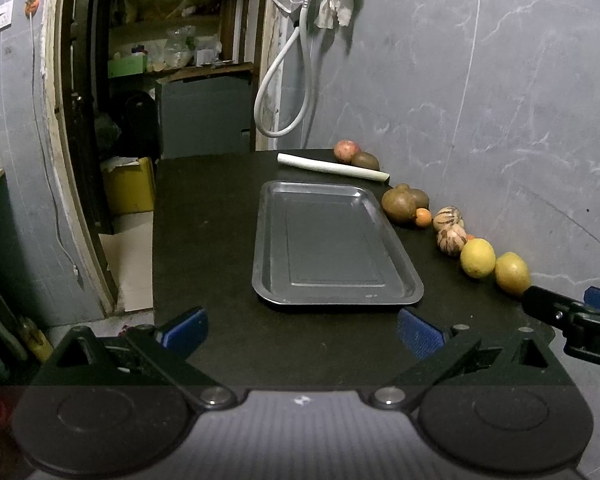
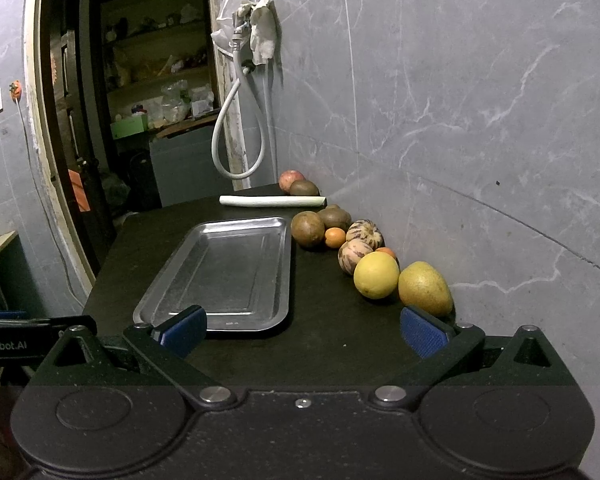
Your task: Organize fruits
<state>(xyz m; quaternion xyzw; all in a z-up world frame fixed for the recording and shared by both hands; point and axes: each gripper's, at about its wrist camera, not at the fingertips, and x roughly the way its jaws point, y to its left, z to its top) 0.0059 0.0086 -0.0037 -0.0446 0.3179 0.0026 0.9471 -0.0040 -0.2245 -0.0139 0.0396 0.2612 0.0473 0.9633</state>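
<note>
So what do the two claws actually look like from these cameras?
Both look alike. The left claw has black angular linkage arms, two blue ribbed pads, silver pivot pins and round black discs on a ribbed dark body. The right claw matches, with a speckled black body. White lettering shows on each claw's side in the other's view, only partly readable. No sleeves or cables on them are visible.

Bare tabletop (image 2: 332, 328) lying open at lower centre; fruit row (image 2: 364, 256) crowding the wall (image 2: 480, 140) at right.
</note>
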